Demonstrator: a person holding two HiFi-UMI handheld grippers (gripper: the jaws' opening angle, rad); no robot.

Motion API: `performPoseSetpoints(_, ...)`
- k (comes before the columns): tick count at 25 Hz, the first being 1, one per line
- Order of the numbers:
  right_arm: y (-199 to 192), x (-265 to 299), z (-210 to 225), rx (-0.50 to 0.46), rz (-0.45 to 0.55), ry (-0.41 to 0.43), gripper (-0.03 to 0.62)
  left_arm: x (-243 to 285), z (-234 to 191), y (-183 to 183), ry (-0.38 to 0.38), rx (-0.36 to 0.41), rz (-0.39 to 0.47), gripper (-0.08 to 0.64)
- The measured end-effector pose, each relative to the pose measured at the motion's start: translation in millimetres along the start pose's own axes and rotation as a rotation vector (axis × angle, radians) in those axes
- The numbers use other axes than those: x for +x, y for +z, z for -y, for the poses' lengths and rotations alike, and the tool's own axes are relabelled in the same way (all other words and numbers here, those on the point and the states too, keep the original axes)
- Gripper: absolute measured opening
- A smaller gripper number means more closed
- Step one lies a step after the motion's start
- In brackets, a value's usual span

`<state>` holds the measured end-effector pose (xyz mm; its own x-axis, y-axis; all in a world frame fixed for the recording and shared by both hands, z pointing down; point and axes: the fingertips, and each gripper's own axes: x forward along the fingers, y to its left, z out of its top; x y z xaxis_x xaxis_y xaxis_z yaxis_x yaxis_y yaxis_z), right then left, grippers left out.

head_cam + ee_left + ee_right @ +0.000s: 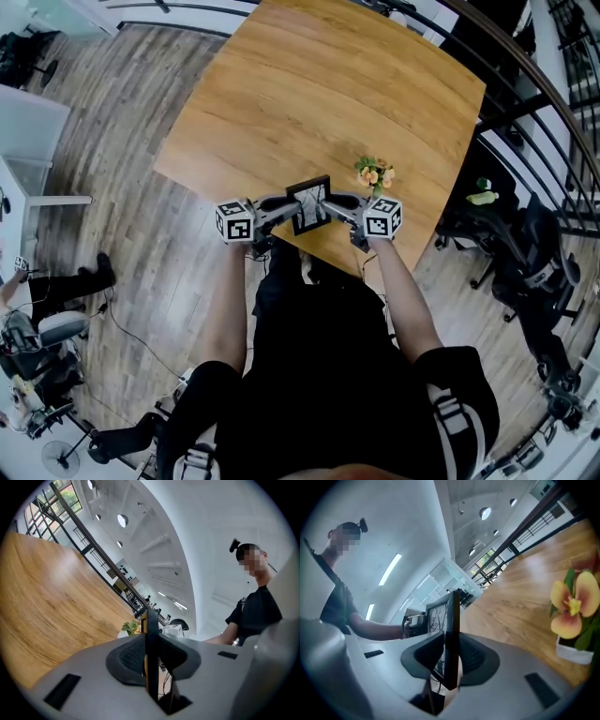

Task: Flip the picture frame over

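Picture frame (310, 204), black-edged with a pale print of bare branches, hangs over the near edge of the table (319, 94), gripped from both sides. In the head view the left tongs (288, 205) clamp its left side and the right tongs (331, 201) its right side, both pointing inward toward each other. The printed face tilts up toward the camera. Whether the bottom edge touches the wood I cannot tell. A small pot of orange flowers (375, 173) stands just beyond the right tongs, near the table's near right edge. Wood-plank floor (141, 122) surrounds the table, with dark office chairs (525, 253) off to the right.

In the left gripper view the picture frame (151, 630) appears edge-on as a thin dark slab. The left tongs (151, 656) are closed narrowly on it, their dark ribbed pads (133, 656) pressing both faces. The table (56, 602) fills the left side, the flowers (130, 627) show small behind the frame, and the person (255, 611) in a black top is at the right.

In the right gripper view the right tongs (451, 656) are likewise narrowed onto the picture frame (452, 616), pads against each face; the branch print shows on its left face. The flowers (574, 602) sit large at the right in a white pot (574, 652) on the table (520, 597).
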<state>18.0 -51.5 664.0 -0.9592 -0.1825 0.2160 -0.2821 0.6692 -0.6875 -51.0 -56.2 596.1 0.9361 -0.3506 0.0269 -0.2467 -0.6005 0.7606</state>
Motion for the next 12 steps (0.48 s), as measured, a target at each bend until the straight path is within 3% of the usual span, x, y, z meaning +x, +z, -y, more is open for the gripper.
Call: performPoseSetpoints(12, 9, 25, 20, -0.040, -0.004, -0.181, 0.101, -10, -51, 15, 0.291, 0.019, 0.035, 0.089)
